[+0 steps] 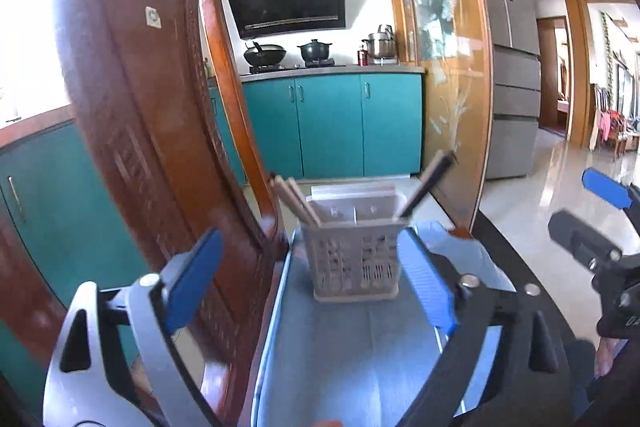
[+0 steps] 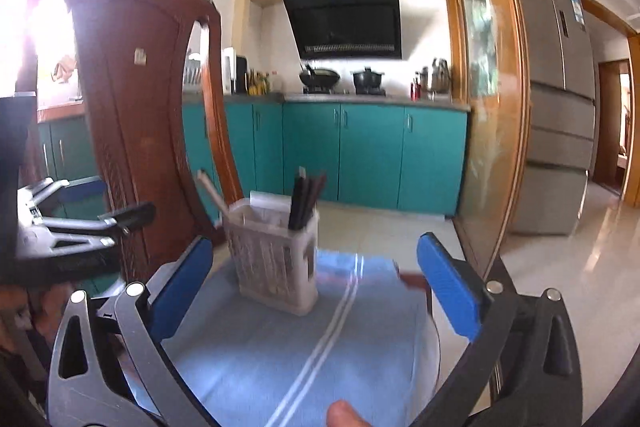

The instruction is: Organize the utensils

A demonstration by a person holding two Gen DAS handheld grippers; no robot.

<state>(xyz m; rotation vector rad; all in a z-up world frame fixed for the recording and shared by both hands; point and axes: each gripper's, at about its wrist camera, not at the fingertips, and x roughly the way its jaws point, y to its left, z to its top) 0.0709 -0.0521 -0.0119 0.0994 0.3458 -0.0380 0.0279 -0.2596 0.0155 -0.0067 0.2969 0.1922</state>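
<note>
Blurring cloth, holder base

Bare blue cloth lies free up to the utensil basket at twelve o'clock; the wooden chair back blocks nine to eleven o'clock.

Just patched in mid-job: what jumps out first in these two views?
The pale slotted caddy stands on the blue cloth, light chopsticks leaning out one side, dark chopsticks out the other. Both tools, left and right, are open and empty, facing it. A carved wooden chair back fills the left of both views.
</note>
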